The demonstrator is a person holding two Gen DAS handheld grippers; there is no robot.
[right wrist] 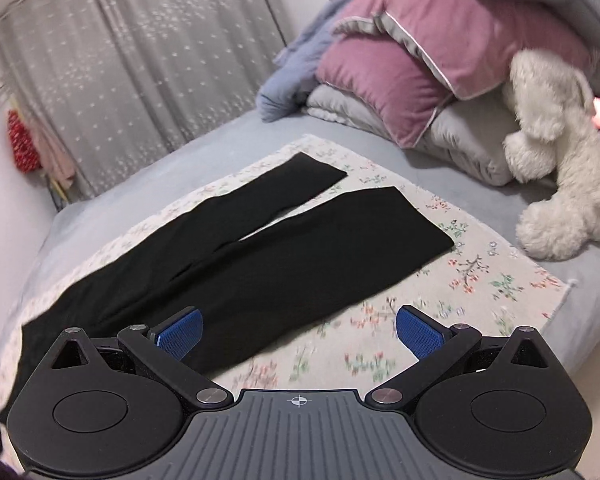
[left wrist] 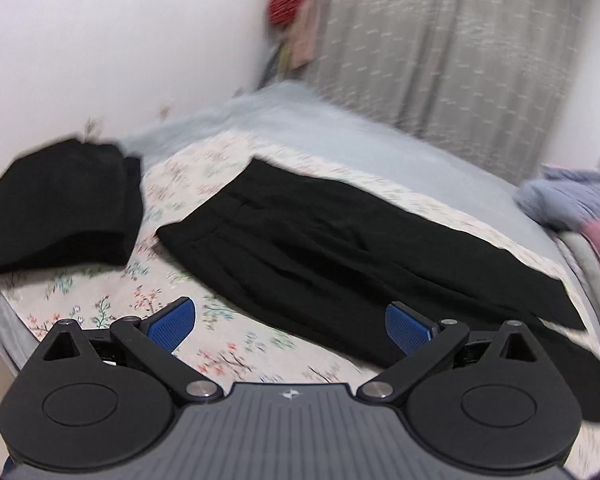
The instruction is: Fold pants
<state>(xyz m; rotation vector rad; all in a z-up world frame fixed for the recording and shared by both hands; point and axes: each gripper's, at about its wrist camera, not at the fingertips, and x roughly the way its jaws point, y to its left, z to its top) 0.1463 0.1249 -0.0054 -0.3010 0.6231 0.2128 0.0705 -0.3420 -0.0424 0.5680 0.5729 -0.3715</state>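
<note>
Black pants (left wrist: 320,248) lie flat and spread out on a floral cloth (left wrist: 172,320) on the bed. In the left wrist view the waistband end points toward the wall. In the right wrist view the two legs (right wrist: 260,248) run apart in a V. My left gripper (left wrist: 290,322) is open and empty, just above the cloth at the near edge of the pants. My right gripper (right wrist: 298,330) is open and empty, at the near edge of the nearer leg.
A folded black garment (left wrist: 64,208) lies on the cloth to the left. Pink pillows (right wrist: 420,60), grey bedding and a white plush toy (right wrist: 560,152) are piled at the head of the bed. A grey curtain (left wrist: 440,48) hangs behind.
</note>
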